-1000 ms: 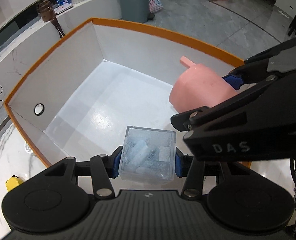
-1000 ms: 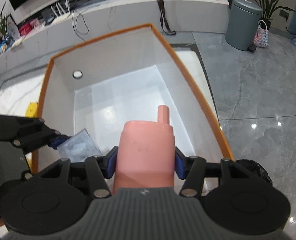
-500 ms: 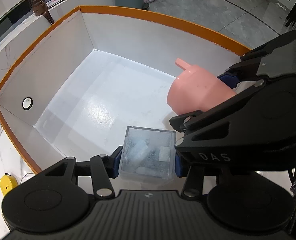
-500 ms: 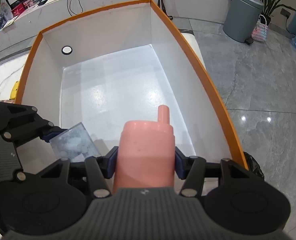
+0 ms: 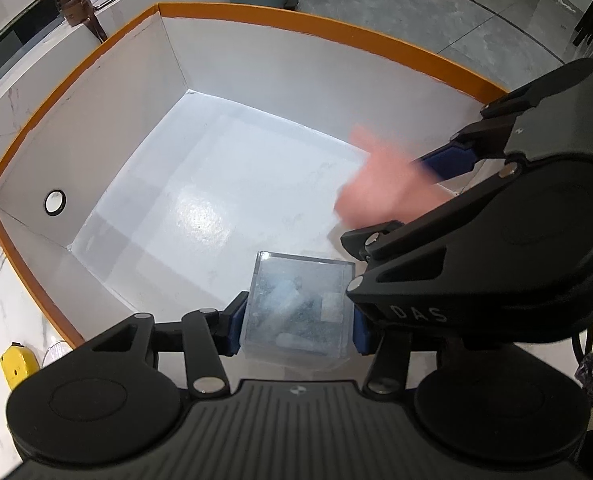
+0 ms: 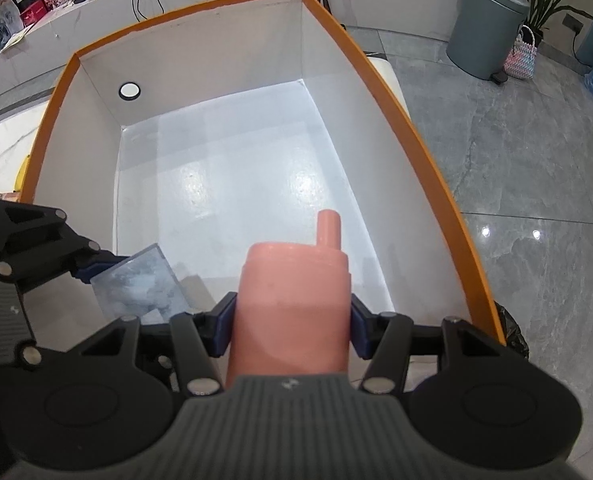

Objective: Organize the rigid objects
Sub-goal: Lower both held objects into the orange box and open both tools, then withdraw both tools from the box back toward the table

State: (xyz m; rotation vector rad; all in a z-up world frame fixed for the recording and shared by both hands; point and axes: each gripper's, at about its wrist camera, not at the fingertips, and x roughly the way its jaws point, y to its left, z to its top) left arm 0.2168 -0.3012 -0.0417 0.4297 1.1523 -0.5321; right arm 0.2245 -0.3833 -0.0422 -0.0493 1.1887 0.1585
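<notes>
A clear plastic box (image 5: 296, 308) with small items inside sits between the fingers of my left gripper (image 5: 296, 328), low over the near end of the white bin (image 5: 232, 184). The jaws are opening and the pads look just off its sides. A pink squeeze bottle (image 6: 292, 304), spout pointing away, lies between the fingers of my right gripper (image 6: 292, 328), whose jaws are also opening. In the left wrist view the pink bottle (image 5: 380, 188) is blurred by motion, with the right gripper (image 5: 448, 168) behind it. The box (image 6: 140, 284) shows left of the bottle.
The bin has an orange rim (image 6: 416, 132), white walls and a round hole (image 6: 130, 91) in its far wall. A yellow object (image 5: 16, 364) lies on the marble top outside it. A grey pedal bin (image 6: 488, 20) stands on the tiled floor.
Both pairs of jaws have widened slightly. The pink bottle has gone blurred in the left wrist view, slipping from the right grip. Both grippers tipped a little more over the bin.
</notes>
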